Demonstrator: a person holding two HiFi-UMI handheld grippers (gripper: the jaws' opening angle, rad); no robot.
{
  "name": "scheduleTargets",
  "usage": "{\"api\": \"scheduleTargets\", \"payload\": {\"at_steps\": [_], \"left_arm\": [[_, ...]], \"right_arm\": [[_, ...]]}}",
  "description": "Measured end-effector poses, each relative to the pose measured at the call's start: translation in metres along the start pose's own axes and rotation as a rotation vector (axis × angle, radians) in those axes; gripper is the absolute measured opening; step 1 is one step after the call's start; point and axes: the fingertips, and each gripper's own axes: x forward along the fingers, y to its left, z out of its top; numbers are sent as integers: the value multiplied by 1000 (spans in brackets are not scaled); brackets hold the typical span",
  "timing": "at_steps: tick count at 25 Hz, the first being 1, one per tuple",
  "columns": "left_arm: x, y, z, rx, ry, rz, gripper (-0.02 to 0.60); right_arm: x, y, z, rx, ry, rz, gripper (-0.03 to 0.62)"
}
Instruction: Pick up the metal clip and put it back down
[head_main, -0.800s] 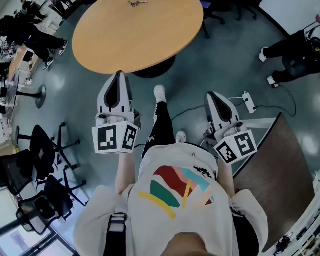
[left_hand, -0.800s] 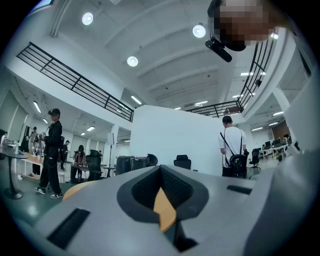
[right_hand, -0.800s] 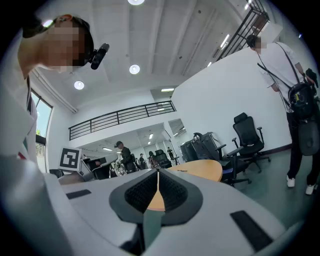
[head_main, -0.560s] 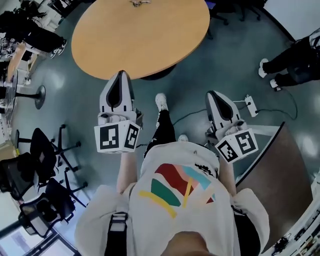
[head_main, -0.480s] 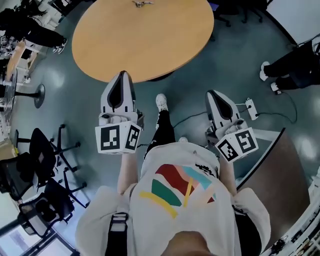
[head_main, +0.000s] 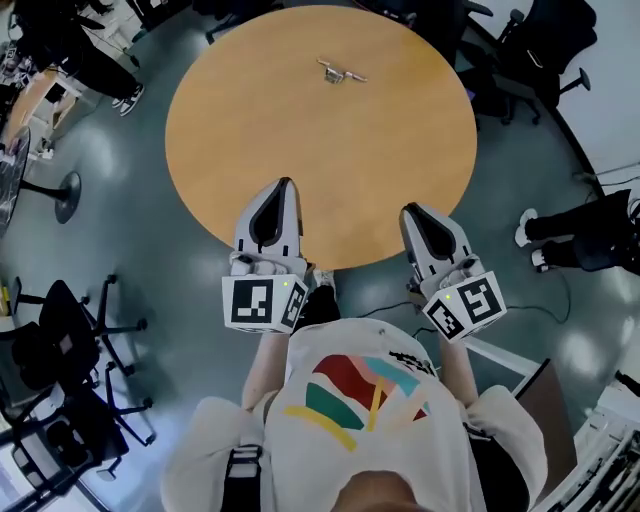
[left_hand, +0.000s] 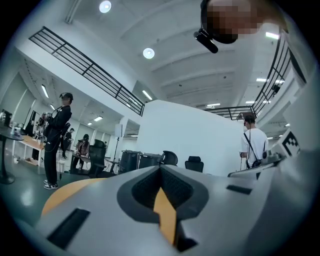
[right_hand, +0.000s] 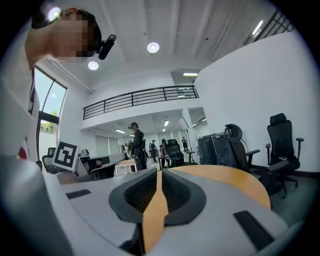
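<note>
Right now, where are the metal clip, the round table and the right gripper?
small silver metal clip (head_main: 340, 71), head view, its middle.
round orange-brown wooden table (head_main: 320, 150), head view, bare top.
right gripper (head_main: 412, 210), head view, jaw tips.

Table (head_main: 250, 140) straight ahead of wearer. Clip (head_main: 340, 71) on table, far side, about mid-width, well apart from both grippers. Left gripper (head_main: 283, 184) and right gripper (head_main: 411, 211) side by side over table's near edge, left reaching further in. Office chairs (head_main: 70, 310) on floor left of table, near side. More chairs (head_main: 545, 45) behind table, to right. Bystander's legs (head_main: 585, 235) on floor right of table. Second bystander (head_main: 85, 65) far left, beyond table.
</note>
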Motion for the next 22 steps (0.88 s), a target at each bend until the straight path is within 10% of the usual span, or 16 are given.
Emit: {"api": "scheduleTargets", "payload": {"at_steps": [16,22], "left_arm": [[170,89,-37,-69,105,32,44],[212,110,-59,-75,148,74,44]], "right_arm": [[187,-112,-8,21,127,31,121],[262,-191,-26,-154,199,12,121]]}}
